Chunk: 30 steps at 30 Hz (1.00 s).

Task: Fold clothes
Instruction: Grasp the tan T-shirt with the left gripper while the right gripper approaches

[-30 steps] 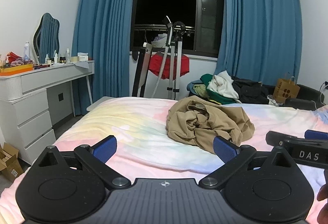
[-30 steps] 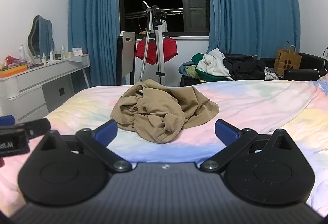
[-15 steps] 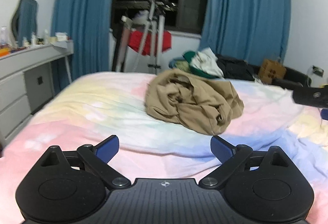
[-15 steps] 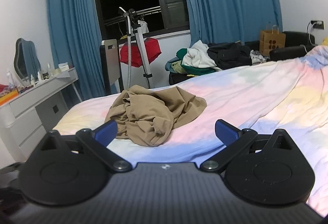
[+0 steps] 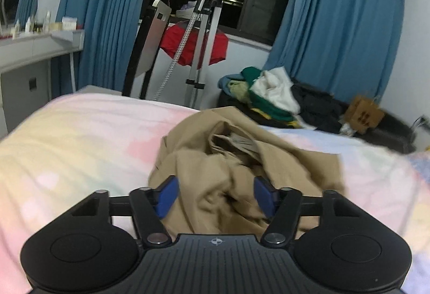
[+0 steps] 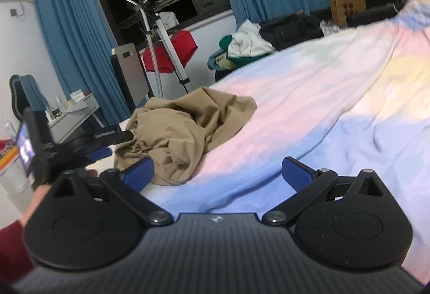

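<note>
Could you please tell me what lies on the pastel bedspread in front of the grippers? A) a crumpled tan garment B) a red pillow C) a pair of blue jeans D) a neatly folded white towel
A: a crumpled tan garment lies bunched in a heap on the pastel bedspread.

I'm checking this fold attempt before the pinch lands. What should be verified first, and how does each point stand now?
1. Tan garment lies on the bed, reachable: ok.
2. Left gripper lined up on the garment, cloth between its closing jaws: ok.
3. Left pads pressing the cloth: cannot tell.
4. Caught part is an edge or hem rather than a bunched fold: cannot tell.
5. Right gripper open: ok.
6. Right gripper at the garment: not ok, mostly bedding lies between its jaws.
</note>
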Tool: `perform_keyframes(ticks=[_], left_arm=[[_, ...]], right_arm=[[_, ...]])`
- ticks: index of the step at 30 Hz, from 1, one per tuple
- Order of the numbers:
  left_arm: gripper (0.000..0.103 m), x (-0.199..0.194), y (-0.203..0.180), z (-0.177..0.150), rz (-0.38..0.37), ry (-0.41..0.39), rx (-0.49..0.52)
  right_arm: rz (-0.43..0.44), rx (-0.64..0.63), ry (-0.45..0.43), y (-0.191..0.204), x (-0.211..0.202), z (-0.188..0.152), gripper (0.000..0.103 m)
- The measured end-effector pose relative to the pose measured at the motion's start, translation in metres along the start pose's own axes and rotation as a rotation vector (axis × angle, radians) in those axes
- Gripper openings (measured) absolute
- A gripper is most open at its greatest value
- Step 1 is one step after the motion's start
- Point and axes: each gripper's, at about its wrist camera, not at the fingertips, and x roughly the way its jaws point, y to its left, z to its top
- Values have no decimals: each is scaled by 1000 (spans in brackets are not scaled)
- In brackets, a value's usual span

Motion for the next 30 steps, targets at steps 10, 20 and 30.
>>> perform_keyframes(ticks=[10, 20, 30], left_arm=[[10, -16, 0, 4, -12, -44, 100], [10, -186, 16, 5, -178, -157, 95], [10, -221, 91, -26, -63, -25, 16]], right_arm=[[47, -45, -44, 5, 7, -5, 103], [68, -97, -179, 19, -27, 3, 102], [78, -50, 54, 27, -25, -5, 67]])
